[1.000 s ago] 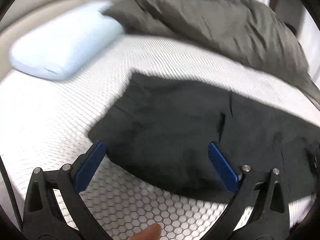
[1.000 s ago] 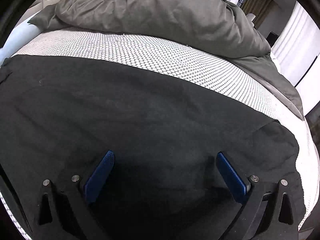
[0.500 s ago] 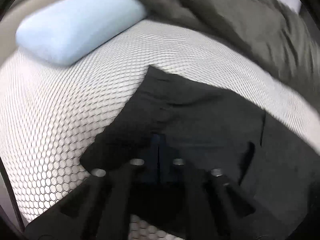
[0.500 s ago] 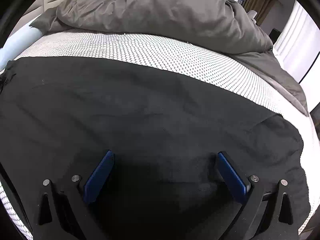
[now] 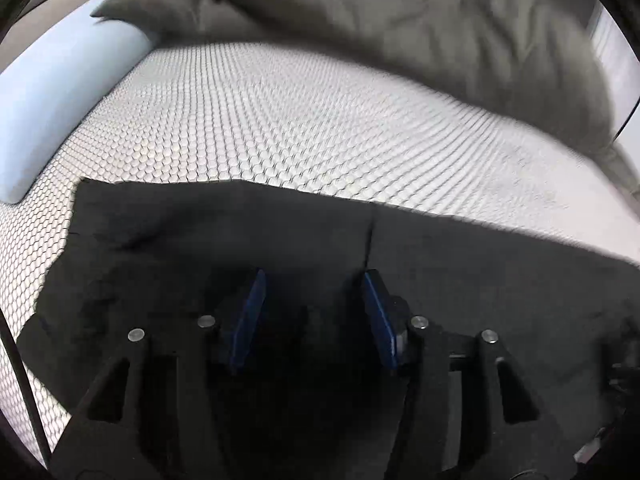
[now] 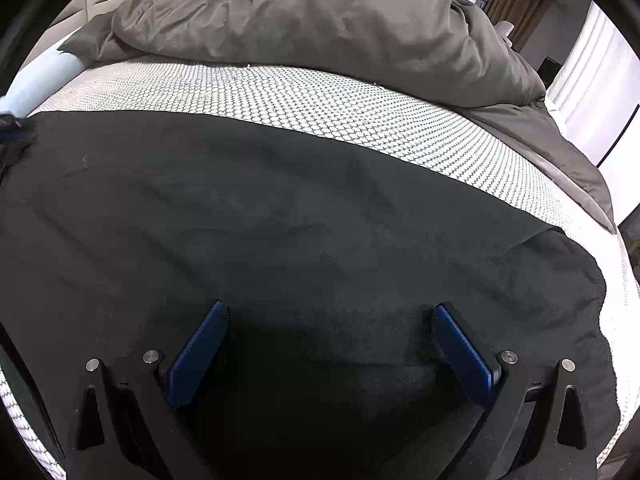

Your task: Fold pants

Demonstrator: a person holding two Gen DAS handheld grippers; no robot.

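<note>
Black pants (image 5: 280,240) lie spread flat on the white honeycomb-patterned bed; they also fill most of the right wrist view (image 6: 300,220). My left gripper (image 5: 314,280) hovers low over the pants near their far edge, blue pads partly apart with nothing between them. A dark seam or slit runs just above its right pad. My right gripper (image 6: 332,312) is wide open over the middle of the pants and holds nothing. The hem end of the pants shows at the right (image 6: 580,264).
A grey duvet (image 6: 320,20) is bunched along the far side of the bed (image 5: 300,120). A light blue pillow (image 5: 52,92) lies at the far left. The bed's right edge (image 6: 624,280) is close to the pants' end.
My left gripper was open, shut over the pants half a second ago, and now stands partly open again, turned to the right. The right gripper has barely moved.
</note>
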